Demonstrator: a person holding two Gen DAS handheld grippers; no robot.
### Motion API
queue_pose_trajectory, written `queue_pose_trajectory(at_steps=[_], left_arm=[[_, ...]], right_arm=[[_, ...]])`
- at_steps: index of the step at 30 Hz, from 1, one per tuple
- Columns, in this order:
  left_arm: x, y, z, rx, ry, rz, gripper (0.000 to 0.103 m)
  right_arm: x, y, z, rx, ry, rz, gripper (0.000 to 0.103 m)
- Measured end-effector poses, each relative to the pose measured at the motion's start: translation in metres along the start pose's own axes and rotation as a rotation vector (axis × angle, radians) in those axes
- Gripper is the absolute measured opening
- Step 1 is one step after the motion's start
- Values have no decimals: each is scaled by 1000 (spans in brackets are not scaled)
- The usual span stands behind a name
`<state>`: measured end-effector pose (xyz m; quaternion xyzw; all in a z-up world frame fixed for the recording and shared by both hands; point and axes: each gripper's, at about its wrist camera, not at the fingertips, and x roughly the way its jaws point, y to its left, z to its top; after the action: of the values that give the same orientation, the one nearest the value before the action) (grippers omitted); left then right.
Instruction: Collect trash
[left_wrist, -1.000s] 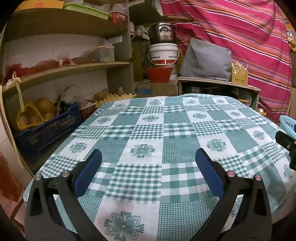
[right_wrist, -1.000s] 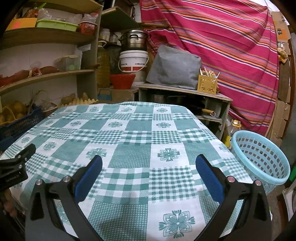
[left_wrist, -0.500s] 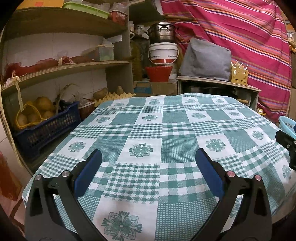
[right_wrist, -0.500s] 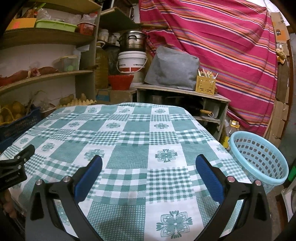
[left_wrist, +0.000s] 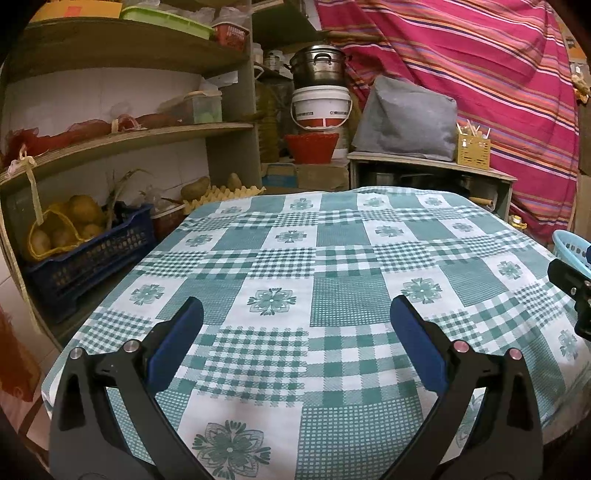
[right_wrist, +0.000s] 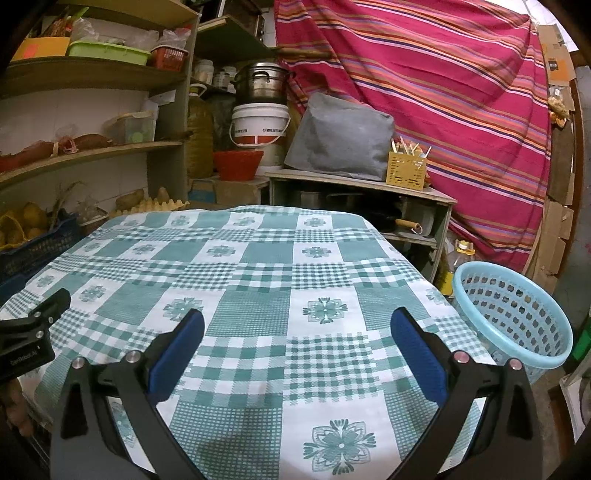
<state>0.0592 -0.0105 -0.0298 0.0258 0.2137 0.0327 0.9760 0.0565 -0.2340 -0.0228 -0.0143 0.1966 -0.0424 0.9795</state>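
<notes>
A table under a green-and-white checked cloth (left_wrist: 332, 258) (right_wrist: 258, 266) fills both views; no trash shows on it. A light blue perforated basket (right_wrist: 517, 314) stands on the floor past the table's right edge, and its rim (left_wrist: 570, 245) shows at the right of the left wrist view. My left gripper (left_wrist: 295, 314) hovers open over the near left part of the cloth, nothing between its blue pads. My right gripper (right_wrist: 297, 325) hovers open over the near right part, also holding nothing. Each gripper's tip appears at the edge of the other's view.
Wooden shelves (left_wrist: 129, 136) on the left hold a blue crate of potatoes (left_wrist: 85, 251), an egg tray and boxes. Behind the table stand a low cabinet (right_wrist: 362, 192) with a grey cover, a yellow utensil holder, a white bucket (right_wrist: 260, 125), a pot and a striped pink curtain (right_wrist: 461, 92).
Both views have shifted slightly, as both grippers drift back a little from the table. Both stay open and hold nothing.
</notes>
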Motion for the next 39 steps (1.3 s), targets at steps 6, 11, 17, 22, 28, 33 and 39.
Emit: queue_pose_trajectory(at_steps=[6,11,17,22,28,33,39], left_arm=[[0,-1,-1,0,1,1,98],[1,0,0,0,1,0,98],[1,-1,-1,7,-2,3,98],[1,-1,-1,10,-4,5,98],[1,-1,-1,11,-4,5,98],[0,0,-1,12,-6,6,98],[1,0,-1,11,-3,4,98]], right_arm=[[0,0,0,1,-1,0,99],[-1,0,-1,-1,-1,-1,99],[0,-1,-1,2,2,0,99],[0,-1,-1,2,2,-1,99],[1,-1,-1,7,5,1,99],[2,1,-3,14,8,-1,98],[2,2,-3,17,11,0,99]])
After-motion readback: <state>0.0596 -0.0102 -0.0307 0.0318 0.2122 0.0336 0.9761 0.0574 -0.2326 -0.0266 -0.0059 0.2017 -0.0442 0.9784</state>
